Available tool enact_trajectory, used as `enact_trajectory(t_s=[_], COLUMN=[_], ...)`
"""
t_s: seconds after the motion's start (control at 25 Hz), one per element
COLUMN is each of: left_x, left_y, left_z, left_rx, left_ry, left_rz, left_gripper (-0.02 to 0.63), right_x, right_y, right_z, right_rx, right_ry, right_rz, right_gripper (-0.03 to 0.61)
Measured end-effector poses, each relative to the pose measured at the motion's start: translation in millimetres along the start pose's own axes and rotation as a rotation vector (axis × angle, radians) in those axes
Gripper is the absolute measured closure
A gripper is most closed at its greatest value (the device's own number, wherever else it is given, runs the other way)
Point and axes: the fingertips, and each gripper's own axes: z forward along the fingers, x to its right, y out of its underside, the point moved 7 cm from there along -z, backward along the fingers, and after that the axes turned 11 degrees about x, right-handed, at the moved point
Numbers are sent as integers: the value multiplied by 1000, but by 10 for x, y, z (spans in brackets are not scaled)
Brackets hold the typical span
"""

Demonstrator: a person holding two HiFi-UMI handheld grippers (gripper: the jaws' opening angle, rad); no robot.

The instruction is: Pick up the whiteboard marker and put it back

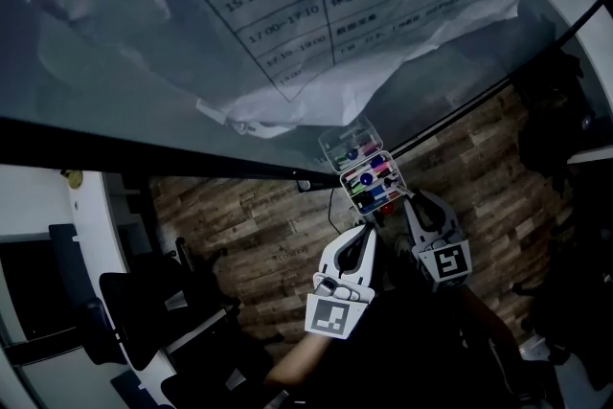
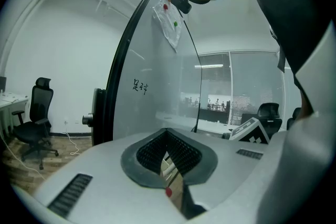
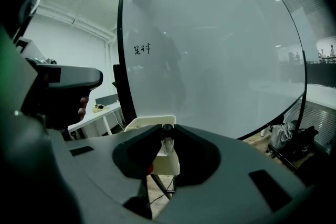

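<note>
My right gripper (image 3: pixel 167 131) is shut on the whiteboard marker (image 3: pixel 167 140), which has a black cap and a pale barrel standing up between the jaw tips. In the head view the right gripper (image 1: pixel 410 206) sits just below the marker tray (image 1: pixel 372 179), a clear box on the board's lower rim holding several coloured markers. The same tray (image 3: pixel 157 161) shows as a white box right under the held marker. My left gripper (image 1: pixel 362 242) hangs lower left of the tray, and in its own view the left gripper (image 2: pixel 167 136) has its jaw tips together with nothing held.
A large glass whiteboard (image 1: pixel 144 24) fills the upper view, with a printed schedule sheet (image 1: pixel 316 5) stuck on it. Wood-pattern floor (image 1: pixel 259 235) lies below. Black office chairs (image 1: pixel 153 302) stand at the left, and a dark bag (image 1: pixel 556 120) at the right.
</note>
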Motion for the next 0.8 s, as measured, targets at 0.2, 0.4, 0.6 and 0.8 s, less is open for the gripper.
enact_trajectory(t_s=[0.2, 0.4, 0.6, 0.8], left_x=[10, 64, 137, 199], left_y=[-23, -40, -58, -104], left_z=[1, 12, 6, 4], left_rx=[16, 28, 36, 57], left_ry=[-1, 6, 12, 14], left_rz=[2, 1, -2, 8], left_gripper=[606, 606, 606, 606], right_x=[6, 16, 33, 33], right_y=[-45, -91, -139, -213], right_z=[-26, -94, -182, -248], right_rx=[20, 15, 13, 43], right_ry=[-8, -2, -1, -14], right_rz=[-1, 1, -13, -13], right_gripper=[494, 494, 494, 495])
